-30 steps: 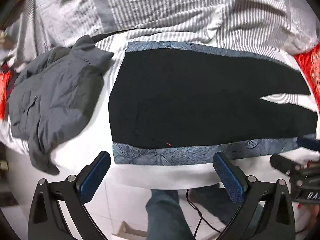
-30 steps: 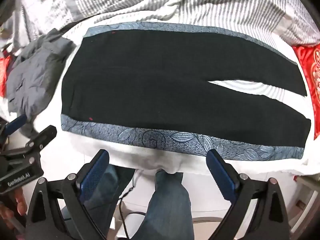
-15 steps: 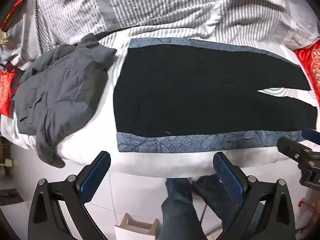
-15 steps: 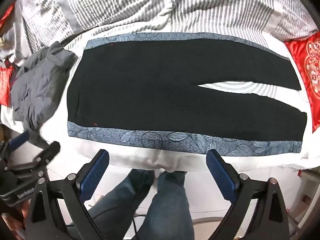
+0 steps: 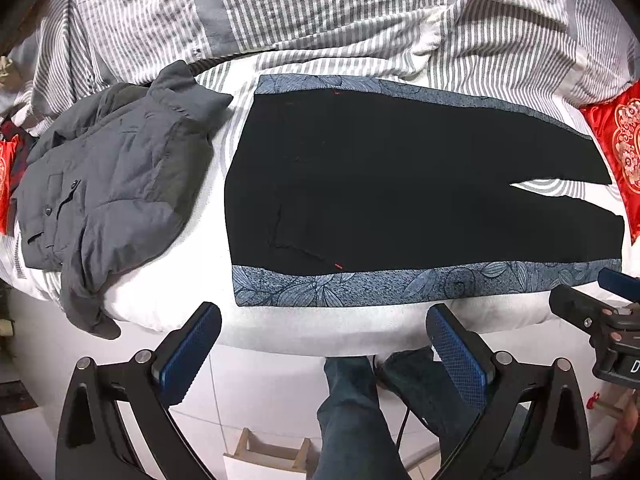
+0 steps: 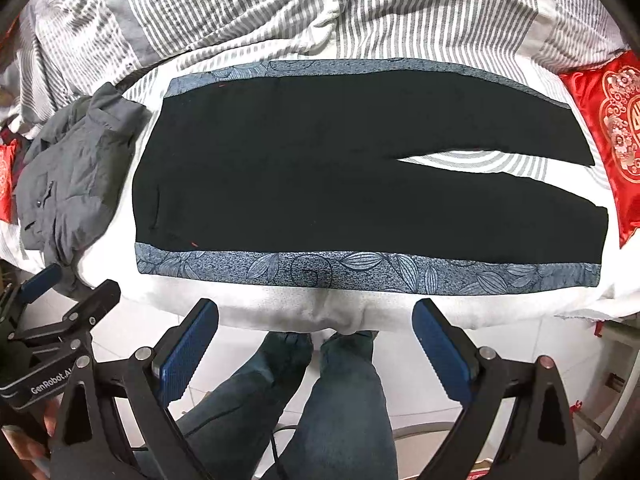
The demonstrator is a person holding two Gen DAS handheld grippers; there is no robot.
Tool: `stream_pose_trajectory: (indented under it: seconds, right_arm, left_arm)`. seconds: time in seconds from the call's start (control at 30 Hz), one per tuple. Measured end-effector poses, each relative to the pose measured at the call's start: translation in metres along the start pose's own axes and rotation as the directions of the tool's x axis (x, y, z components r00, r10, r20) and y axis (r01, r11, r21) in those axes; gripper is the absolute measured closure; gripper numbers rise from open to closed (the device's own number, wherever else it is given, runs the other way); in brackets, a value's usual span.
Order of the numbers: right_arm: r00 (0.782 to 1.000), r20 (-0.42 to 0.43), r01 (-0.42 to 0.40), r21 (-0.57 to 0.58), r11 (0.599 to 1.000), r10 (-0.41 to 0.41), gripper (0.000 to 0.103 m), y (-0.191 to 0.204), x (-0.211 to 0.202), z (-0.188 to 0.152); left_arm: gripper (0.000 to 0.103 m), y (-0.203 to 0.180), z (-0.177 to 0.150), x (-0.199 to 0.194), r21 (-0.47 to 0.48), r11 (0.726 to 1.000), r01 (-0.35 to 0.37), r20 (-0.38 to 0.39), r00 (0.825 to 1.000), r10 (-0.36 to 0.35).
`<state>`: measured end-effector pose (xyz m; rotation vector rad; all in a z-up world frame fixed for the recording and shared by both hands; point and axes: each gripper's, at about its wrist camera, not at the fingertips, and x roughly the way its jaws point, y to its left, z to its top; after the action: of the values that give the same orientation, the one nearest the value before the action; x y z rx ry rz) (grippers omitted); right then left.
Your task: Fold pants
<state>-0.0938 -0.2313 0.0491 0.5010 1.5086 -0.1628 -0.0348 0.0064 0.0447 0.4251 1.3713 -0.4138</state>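
Black pants (image 6: pixel 360 168) spread flat on the bed (image 6: pixel 304 312), not yet folded.

Soft, light, limp cloth, likely to sag; best taken at waistband corners beside the grey jacket (image 5: pixel 108 184). Left gripper (image 5: pixel 324 344) and right gripper (image 6: pixel 316 336) wide apart, holding nothing, off the bed edge.

Black pants (image 6: pixel 360 168) lie flat on the bed (image 6: pixel 280 316); right gripper (image 6: pixel 316 344) gapes, seemingly above floor.

The black pants (image 6: pixel 360 168) lie flat, unfolded. Waist points left, legs right, slightly parted at the hems.
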Motion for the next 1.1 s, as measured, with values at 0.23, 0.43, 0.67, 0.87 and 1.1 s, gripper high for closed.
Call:
stream_pose_trajectory:
  seconds: [0.23, 0.43, 0.67, 0.87, 1.1]
  right_arm:
    - [1.000, 0.002, 0.023, -0.007, 1.000, -0.023, 0.004, 0.010, -0.001, -0.001]
    - [0.999, -0.008, 0.034, -0.003, 0.999, -0.034, 0.004, 0.015, 0.002, -0.001]
    - [0.999, -0.018, 0.041, 0.007, 0.999, -0.041, 0.004, 0.018, 0.005, 0.000]
    - [0.999, -0.021, 0.043, 0.018, 0.999, -0.043, 0.004, 0.017, 0.007, 0.002]
    - [0.999, -0.033, 0.044, 0.025, 0.999, -0.043, 0.004, 0.017, 0.009, 0.004]
  left_arm:
    - [0.000, 0.010, 0.005, 0.000, 0.002, 1.000, 0.015, 0.010, 1.000, -0.015]
    - [0.000, 0.014, 0.007, 0.002, 0.004, 1.000, 0.026, 0.006, 1.000, -0.026]
    - [0.000, 0.014, 0.013, 0.003, 0.014, 0.999, 0.033, 0.005, 0.999, -0.033]
    - [0.000, 0.013, 0.017, 0.006, 0.025, 0.999, 0.034, -0.001, 0.999, -0.034]
    - [0.000, 0.013, 0.020, 0.010, 0.037, 0.999, 0.040, -0.012, 0.999, -0.039]
